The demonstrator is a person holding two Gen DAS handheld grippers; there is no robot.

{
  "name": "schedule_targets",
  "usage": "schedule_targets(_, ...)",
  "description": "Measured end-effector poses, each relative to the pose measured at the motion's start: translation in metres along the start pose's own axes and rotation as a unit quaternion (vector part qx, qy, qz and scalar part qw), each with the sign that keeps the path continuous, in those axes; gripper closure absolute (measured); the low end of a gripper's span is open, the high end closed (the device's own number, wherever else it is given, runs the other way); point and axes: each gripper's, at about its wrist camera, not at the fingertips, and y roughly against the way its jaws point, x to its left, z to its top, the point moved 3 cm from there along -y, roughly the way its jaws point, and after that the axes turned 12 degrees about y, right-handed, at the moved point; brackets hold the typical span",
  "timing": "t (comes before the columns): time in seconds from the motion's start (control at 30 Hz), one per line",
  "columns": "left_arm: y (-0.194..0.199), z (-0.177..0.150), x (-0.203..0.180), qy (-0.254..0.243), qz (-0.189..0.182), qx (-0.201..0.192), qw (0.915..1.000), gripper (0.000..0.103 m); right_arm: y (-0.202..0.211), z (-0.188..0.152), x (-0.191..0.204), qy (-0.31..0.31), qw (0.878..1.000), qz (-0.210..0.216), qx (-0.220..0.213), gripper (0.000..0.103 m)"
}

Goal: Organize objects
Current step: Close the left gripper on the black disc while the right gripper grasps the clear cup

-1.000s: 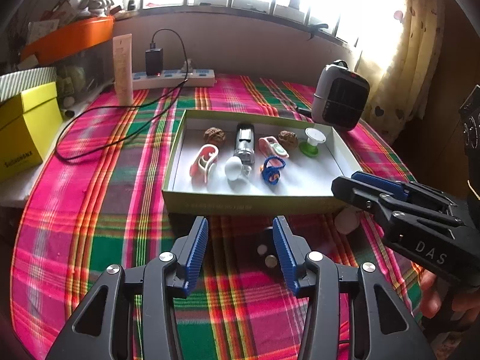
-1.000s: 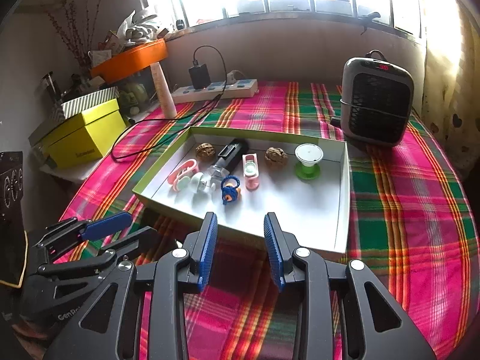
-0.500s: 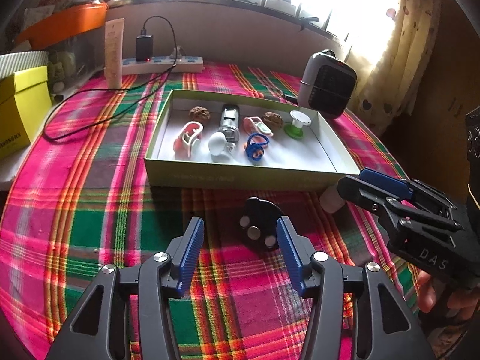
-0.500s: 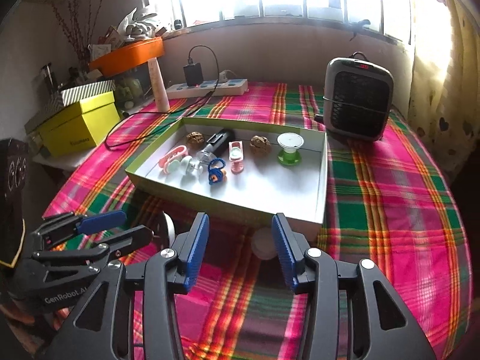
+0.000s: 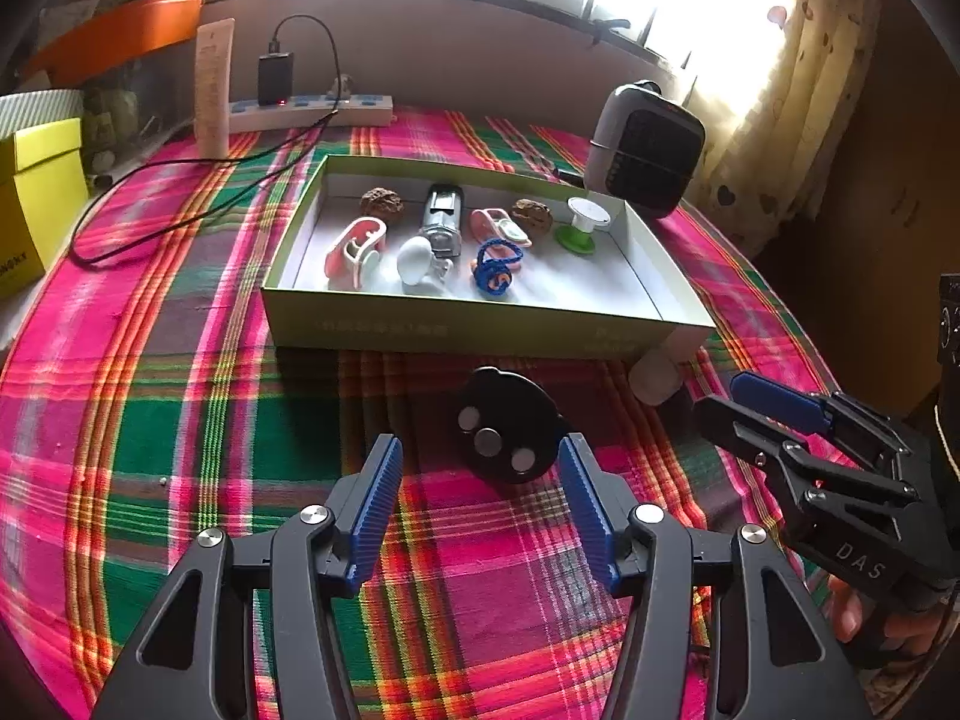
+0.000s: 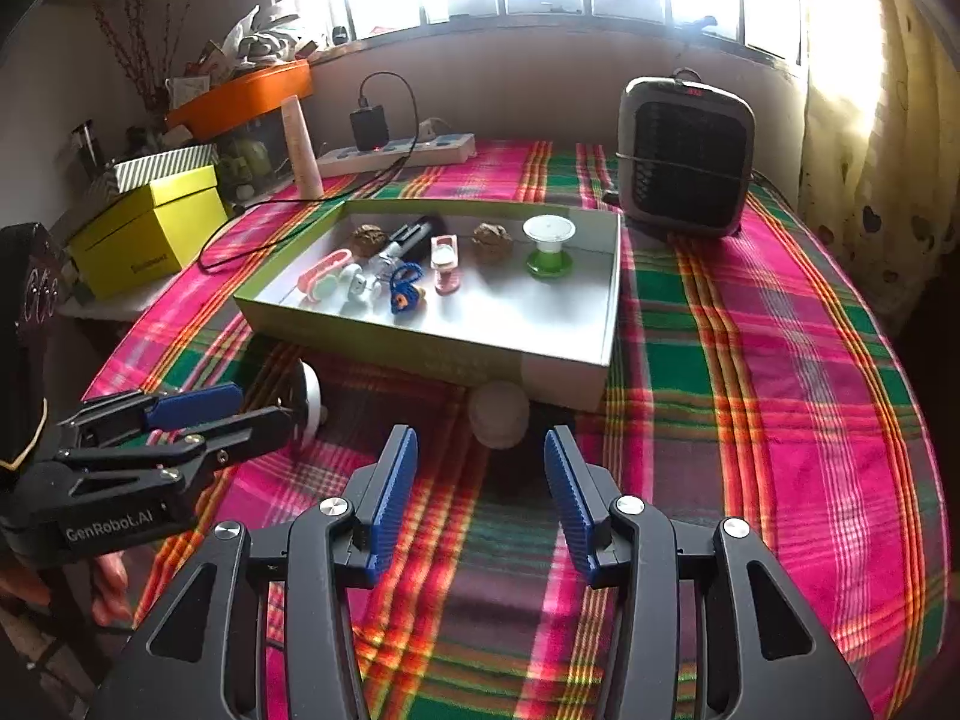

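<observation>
Most items sit in my box (image 5: 480,324). The black disc (image 5: 507,432) and a pale, blurry pot (image 6: 499,414) remain outside. My left gripper (image 5: 480,474) and right gripper (image 6: 480,468) are both spread and empty.

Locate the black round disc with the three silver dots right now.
In the left wrist view the black disc lies on the plaid tablecloth, just ahead of the open left gripper, in front of the box and left of a small white cylinder.
</observation>
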Motion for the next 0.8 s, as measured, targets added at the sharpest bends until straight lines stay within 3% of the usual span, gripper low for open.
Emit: schedule_targets(0.8, -0.020, 0.000, -0.013, -0.023, 0.010, 0.017, 0.9995, 0.049, -0.011, -0.016, -0.012, -0.011, 0.999, 0.003, 0.035, 0.054)
